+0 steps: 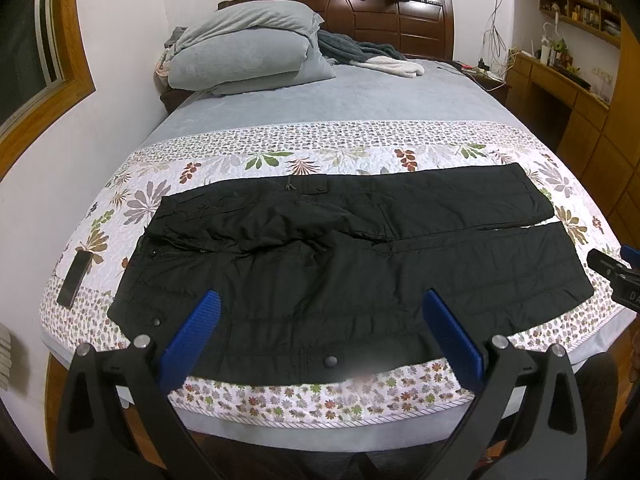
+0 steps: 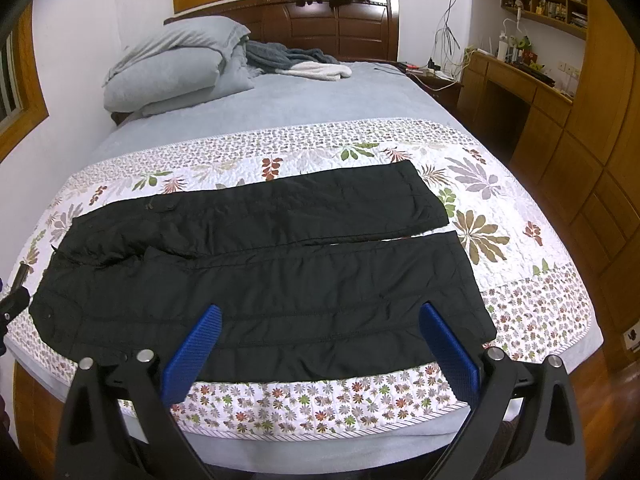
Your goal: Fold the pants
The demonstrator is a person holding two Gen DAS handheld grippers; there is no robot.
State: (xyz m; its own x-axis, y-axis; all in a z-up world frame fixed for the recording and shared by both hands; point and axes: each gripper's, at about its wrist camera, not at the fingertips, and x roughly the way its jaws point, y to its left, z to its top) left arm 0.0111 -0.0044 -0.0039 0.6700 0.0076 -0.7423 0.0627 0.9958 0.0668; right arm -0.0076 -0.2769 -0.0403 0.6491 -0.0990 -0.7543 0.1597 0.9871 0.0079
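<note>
Black quilted pants (image 1: 340, 256) lie spread flat across the foot of the bed, waist to the left, both legs running right, a narrow gap between the legs. They also show in the right wrist view (image 2: 280, 272). My left gripper (image 1: 320, 300) is open and empty, held above the waist and seat end near the bed's front edge. My right gripper (image 2: 320, 312) is open and empty, held above the near leg. The right gripper's body shows at the right edge of the left wrist view (image 1: 616, 276).
The floral quilt (image 1: 320, 148) covers the bed's foot. A dark phone (image 1: 74, 276) lies left of the pants. Grey pillows (image 1: 248, 52) and loose clothes (image 1: 380, 60) sit by the wooden headboard. A wooden desk and cabinets (image 2: 560, 120) stand to the right.
</note>
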